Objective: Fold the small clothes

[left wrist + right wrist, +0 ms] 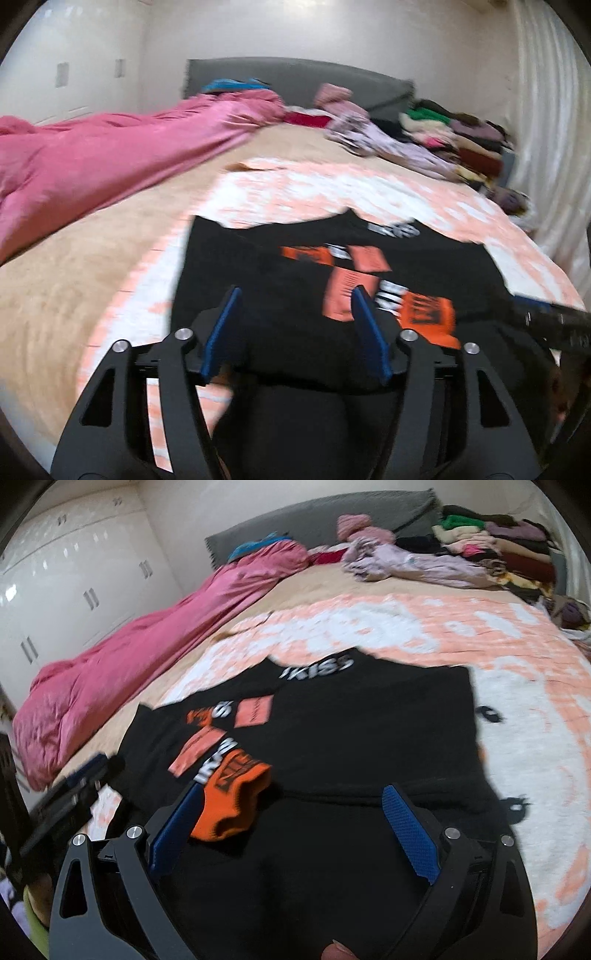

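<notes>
Item: black T-shirt (332, 731) with orange and white print, lying flat on the peach-and-white blanket (424, 627) of the bed, its neckline pointing to the far side and its hem hanging toward the near edge, so the long axis is running near to far. An orange folded-up patch (232, 797) of the print is bunching near the hem, left of centre. Left tool (295, 325): fingers standing apart, nothing between them, hovering over the near left part of the shirt. Right tool (295, 827): fingers likewise spread wide and empty, hovering over the near hem, the orange bunch lying just beside its left finger. Both tools are sitting at the near end; the right one appears closer to the bunch. Elsewhere: pink duvet (129, 657) lying far left, clothes pile (498, 550) sitting far right.
</notes>
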Available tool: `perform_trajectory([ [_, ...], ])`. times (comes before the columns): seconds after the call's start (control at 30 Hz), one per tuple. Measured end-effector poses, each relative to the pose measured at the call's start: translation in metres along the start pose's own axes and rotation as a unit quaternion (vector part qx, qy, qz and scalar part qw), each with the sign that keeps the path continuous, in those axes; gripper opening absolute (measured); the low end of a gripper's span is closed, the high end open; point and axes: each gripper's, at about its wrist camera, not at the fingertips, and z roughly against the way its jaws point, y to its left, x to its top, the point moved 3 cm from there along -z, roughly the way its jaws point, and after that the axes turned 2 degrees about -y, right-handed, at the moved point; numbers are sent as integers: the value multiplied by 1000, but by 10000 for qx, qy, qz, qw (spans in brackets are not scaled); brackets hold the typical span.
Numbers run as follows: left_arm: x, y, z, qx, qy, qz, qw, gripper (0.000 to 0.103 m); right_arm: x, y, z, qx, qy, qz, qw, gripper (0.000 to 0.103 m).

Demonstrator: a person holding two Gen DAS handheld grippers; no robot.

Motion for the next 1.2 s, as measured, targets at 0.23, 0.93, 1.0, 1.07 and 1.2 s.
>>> perform_trajectory([
  [0.23, -2, 40, -8, 290, -26, 526, 9982, 61, 0, 34, -33, 103, 209, 392, 9990, 91],
  [0.93, -4, 76, 2, 214, -275, 1130, 9930, 75, -3, 58, -60, 512, 264, 660, 9962, 6],
  [1.0, -4, 79, 2, 121, -288, 1256, 9916, 77, 4, 61, -53, 570, 178, 722, 9956, 5],
  [1.07, -5, 79, 1, 134, -279, 1238, 9918, 77, 17, 66, -41, 687, 9, 853, 9940, 5],
  [1.2, -5, 74, 3, 134, -315, 1140, 9929, 77, 45, 68, -10, 729, -410, 1062, 9908, 5],
])
